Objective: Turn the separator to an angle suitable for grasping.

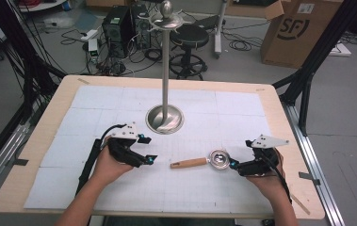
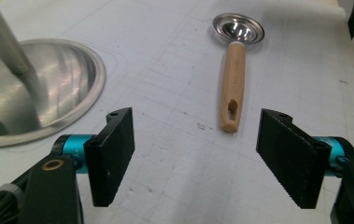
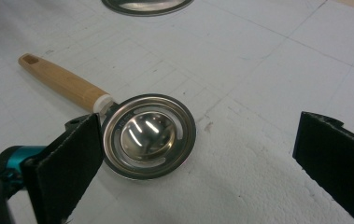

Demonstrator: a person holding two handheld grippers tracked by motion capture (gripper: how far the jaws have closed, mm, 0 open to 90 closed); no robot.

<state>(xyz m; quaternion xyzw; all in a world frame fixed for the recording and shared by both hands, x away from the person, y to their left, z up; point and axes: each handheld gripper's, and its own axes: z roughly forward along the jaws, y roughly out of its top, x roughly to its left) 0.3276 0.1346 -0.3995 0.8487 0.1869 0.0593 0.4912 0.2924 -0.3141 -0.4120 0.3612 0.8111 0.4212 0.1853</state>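
Note:
A small metal ladle [image 1: 218, 158] with a wooden handle [image 1: 189, 163] lies flat on the white gridded sheet, handle pointing left. My right gripper [image 1: 241, 154] is open just right of its bowl. In the right gripper view the bowl [image 3: 149, 135] lies low between the open jaws of the right gripper [image 3: 202, 163], close beside the left pad [image 3: 69, 158]. My left gripper [image 1: 148, 149] is open, left of the handle's end and apart from it. In the left gripper view, the ladle [image 2: 234, 84] lies ahead of that gripper [image 2: 198, 158], nothing between its pads.
A tall metal stand [image 1: 165, 70] with a round dished base [image 1: 165, 118] rises at the table's middle, just beyond both grippers; the base [image 2: 39, 88] is close on the left in the left gripper view. Beyond the table are a stool, cables and a cardboard box [image 1: 294, 33].

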